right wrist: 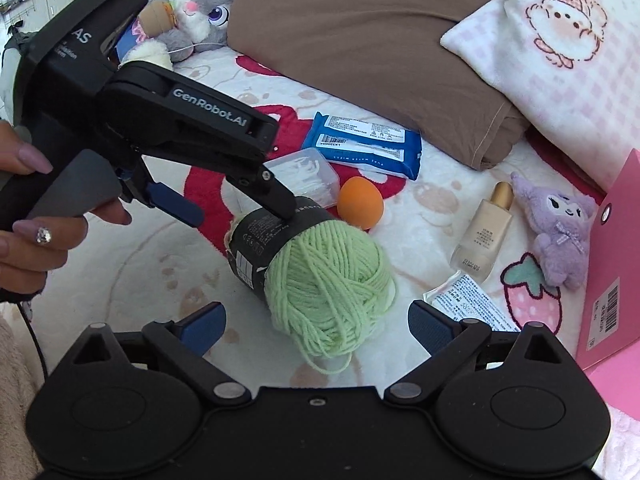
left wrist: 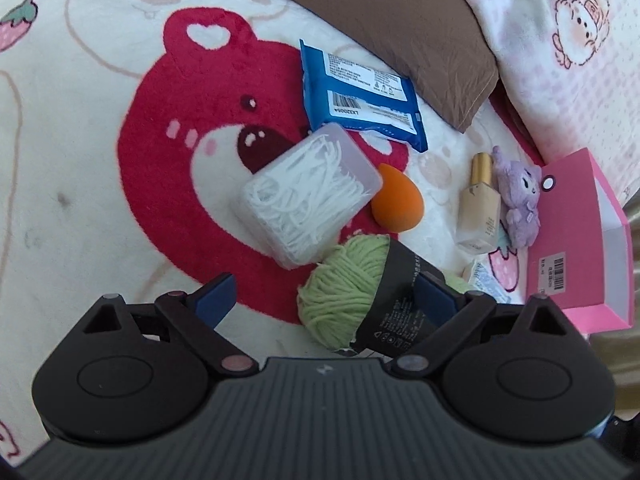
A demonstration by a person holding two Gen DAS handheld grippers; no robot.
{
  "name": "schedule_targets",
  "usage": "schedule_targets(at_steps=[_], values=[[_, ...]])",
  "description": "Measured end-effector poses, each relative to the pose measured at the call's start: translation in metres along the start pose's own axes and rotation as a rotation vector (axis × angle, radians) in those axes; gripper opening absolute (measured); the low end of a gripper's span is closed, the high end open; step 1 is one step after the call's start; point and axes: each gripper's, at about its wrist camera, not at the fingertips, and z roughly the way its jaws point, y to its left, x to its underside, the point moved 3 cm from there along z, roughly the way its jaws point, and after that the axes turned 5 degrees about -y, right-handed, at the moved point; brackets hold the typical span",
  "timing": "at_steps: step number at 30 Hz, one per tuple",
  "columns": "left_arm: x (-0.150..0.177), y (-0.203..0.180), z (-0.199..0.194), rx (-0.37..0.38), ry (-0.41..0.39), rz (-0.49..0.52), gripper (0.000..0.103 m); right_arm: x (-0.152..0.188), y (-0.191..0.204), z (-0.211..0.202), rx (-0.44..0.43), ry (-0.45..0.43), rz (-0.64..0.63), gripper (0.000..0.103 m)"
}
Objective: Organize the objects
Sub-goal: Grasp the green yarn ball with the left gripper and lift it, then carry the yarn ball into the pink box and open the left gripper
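Yarn (right wrist: 328,280) straddled by my wide-open left gripper (left wrist: 324,300).
Right gripper (right wrist: 316,320) gaped empty; I should clamp the black band squarely.

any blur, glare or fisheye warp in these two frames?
Left wrist: sharp in the middle, blanket soft and bowed toward the edges, no glare on the floss box. Right wrist: crisp yarn, pink box bent at the right edge, bright daylight, soft shadows.
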Motion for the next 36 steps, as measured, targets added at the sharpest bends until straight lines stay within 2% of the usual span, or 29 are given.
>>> schedule_targets(at_steps=[2, 4, 6, 10, 14, 17, 20, 25, 27, 36], values=[[0.0, -0.003, 0.003, 0.042, 0.0, -0.009, 0.087, 0.002, -0.001, 0.005, 0.026, 0.001, 0.007, 0.099], [0.0, -0.005, 0.004, 0.074, -0.007, -0.014, 0.072, 0.004, -0.002, 0.01, 0.019, 0.012, 0.024, 0.099], [0.003, -0.007, 0.005, 0.122, 0.002, -0.044, 0.064, 0.005, -0.005, 0.015, 0.007, 0.03, 0.053, 0.099], [0.01, -0.009, 0.004, 0.146, -0.021, -0.043, 0.062, 0.007, -0.007, 0.016, -0.045, 0.052, 0.152, 0.099], [0.016, -0.004, 0.006, 0.184, 0.009, -0.085, 0.062, 0.007, -0.007, 0.017, -0.089, 0.059, 0.217, 0.1], [0.019, -0.005, 0.006, 0.195, 0.015, -0.094, 0.062, 0.006, -0.007, 0.022, -0.087, 0.057, 0.226, 0.101], [0.026, -0.006, 0.005, 0.263, 0.041, -0.156, 0.06, 0.007, -0.009, 0.023, -0.067, 0.064, 0.288, 0.102], [0.038, -0.022, -0.001, 0.254, 0.046, -0.106, 0.057, 0.012, -0.017, 0.014, -0.044, 0.029, 0.299, 0.101], [0.041, -0.034, -0.007, 0.261, 0.033, -0.053, 0.056, 0.013, -0.02, 0.008, -0.033, 0.009, 0.28, 0.101], [0.058, -0.1, -0.033, 0.287, -0.046, 0.18, 0.055, 0.015, -0.043, -0.043, 0.069, -0.173, 0.102, 0.094]])
